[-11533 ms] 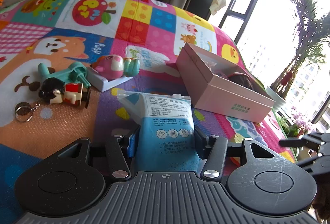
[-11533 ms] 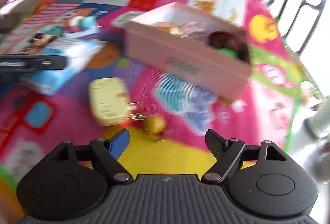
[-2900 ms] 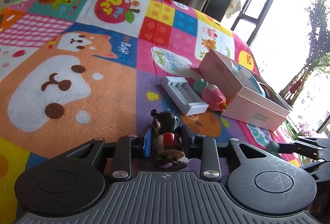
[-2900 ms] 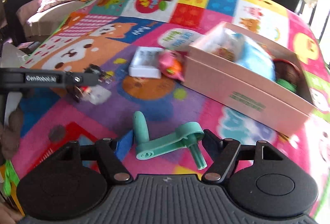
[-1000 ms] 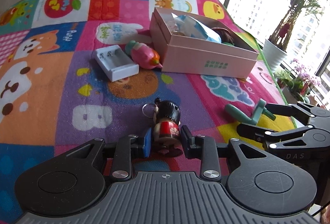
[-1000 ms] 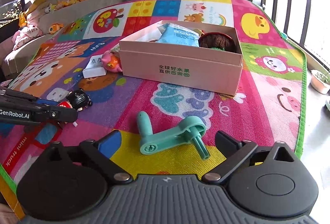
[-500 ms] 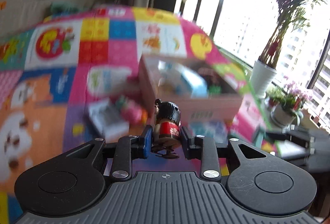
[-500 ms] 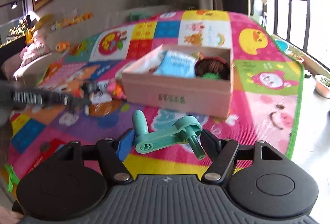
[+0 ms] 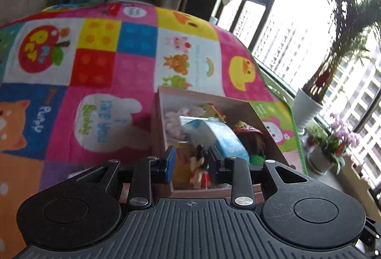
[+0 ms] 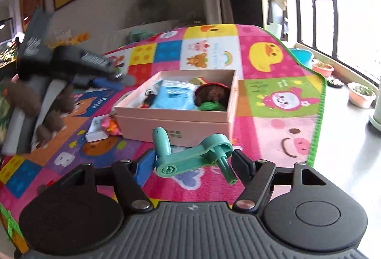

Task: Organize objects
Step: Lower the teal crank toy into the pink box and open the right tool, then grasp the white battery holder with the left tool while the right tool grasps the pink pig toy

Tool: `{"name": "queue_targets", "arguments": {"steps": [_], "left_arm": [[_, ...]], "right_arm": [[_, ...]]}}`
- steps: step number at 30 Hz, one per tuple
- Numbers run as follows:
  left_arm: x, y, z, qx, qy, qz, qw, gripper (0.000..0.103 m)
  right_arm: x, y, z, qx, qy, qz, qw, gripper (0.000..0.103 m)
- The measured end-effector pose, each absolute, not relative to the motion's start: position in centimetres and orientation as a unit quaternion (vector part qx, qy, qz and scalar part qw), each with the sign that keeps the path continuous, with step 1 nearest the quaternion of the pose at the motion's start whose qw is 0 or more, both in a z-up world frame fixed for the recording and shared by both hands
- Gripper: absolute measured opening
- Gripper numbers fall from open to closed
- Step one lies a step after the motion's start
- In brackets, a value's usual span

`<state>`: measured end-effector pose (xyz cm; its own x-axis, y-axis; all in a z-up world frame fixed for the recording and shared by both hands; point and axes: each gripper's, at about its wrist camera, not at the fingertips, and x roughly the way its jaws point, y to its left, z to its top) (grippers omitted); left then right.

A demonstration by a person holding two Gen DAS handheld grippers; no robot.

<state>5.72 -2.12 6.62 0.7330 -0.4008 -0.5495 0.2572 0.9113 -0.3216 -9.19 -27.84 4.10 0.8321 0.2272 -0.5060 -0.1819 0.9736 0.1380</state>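
Observation:
My left gripper [image 9: 192, 161] hangs over the near end of the pink box [image 9: 269, 135], its jaws a narrow gap apart. The black-haired doll in red [image 9: 200, 170] lies tilted below them inside the box, with a gap to the left pad. In the right wrist view the doll [image 10: 145, 103] sits at the left side of the box [image 10: 171, 128], apart from the blurred left gripper [image 10: 116, 79]. My right gripper [image 10: 193, 160] is shut on the teal crank handle [image 10: 190, 159], held above the mat in front of the box.
The box also holds a blue packet [image 10: 176, 92] and a brown round item [image 10: 212, 92]. A white tray [image 10: 96, 129] and a pink toy [image 10: 110, 126] lie on the play mat left of it. Plant pots [image 9: 307, 111] stand past the mat's right edge by the window.
My left gripper rose and swung over the box, and the doll no longer fills its jaws but lies lower in the box. My right gripper closed on the teal crank and lifted it.

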Motion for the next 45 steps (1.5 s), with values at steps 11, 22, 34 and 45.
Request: {"name": "queue_targets", "arguments": {"steps": [11, 22, 34, 45], "left_arm": [[-2.5, 5.9, 3.3, -0.156, 0.313, -0.136, 0.927, 0.032], [-1.7, 11.4, 1.2, -0.21, 0.323, -0.087, 0.919, 0.032], [12.6, 6.9, 1.6, -0.148, 0.342, -0.079, 0.924, 0.03], [6.6, 3.6, -0.1, -0.092, 0.39, -0.202, 0.894, 0.024]], "right_arm": [[1.2, -26.6, 13.7, 0.051, 0.219, 0.138, 0.965, 0.07], [9.2, -22.7, 12.5, 0.061, 0.271, 0.114, 0.954, 0.081], [-4.2, -21.2, 2.4, -0.007, 0.334, 0.143, 0.932, 0.081], [-4.8, -23.2, 1.0, 0.025, 0.351, 0.119, 0.928, 0.086]]}}
